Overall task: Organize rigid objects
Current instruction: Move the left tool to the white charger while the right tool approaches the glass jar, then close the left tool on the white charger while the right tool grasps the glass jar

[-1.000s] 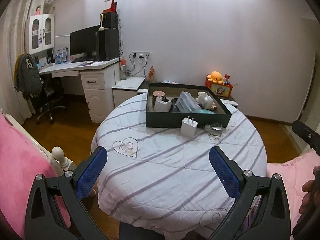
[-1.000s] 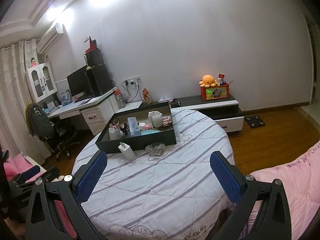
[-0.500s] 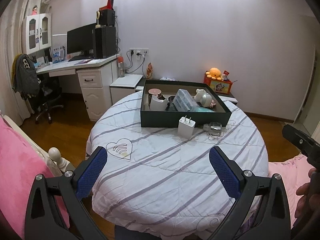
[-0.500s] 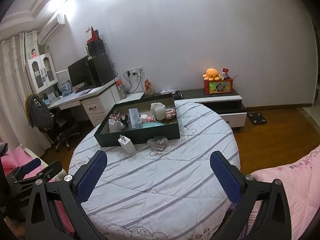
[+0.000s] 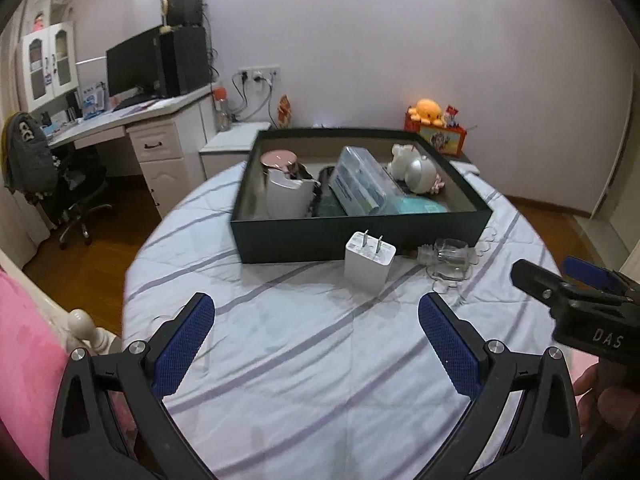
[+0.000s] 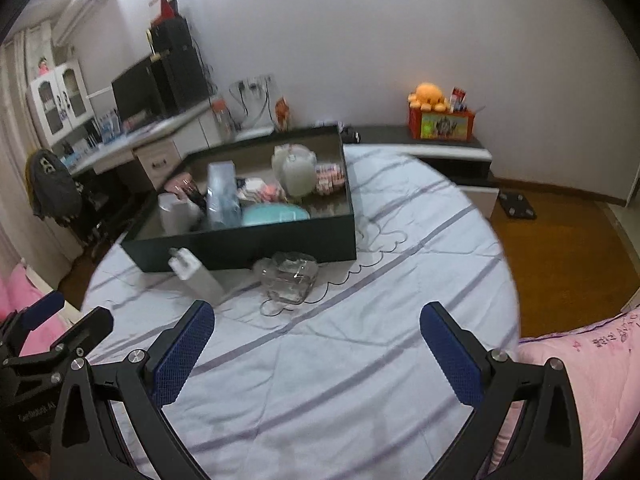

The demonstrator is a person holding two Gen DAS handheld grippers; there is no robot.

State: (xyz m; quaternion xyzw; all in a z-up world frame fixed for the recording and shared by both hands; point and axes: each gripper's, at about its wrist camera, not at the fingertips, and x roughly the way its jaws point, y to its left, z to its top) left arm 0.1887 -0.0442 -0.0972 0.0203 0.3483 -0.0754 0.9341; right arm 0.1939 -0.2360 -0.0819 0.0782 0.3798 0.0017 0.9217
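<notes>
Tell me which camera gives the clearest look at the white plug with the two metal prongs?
The left wrist view: the white charger stands sharp and near centre, both prongs visible, in front of the dark box. In the right wrist view it is blurred, off to the left, prongs hard to make out.

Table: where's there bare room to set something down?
The striped cloth between both open grippers and the charger is bare, as is the stretch right of the box. The box and its front, by charger and glass bottle, are crowded.

Box (image 6: 248, 248) contents blurred, partly hidden
</notes>
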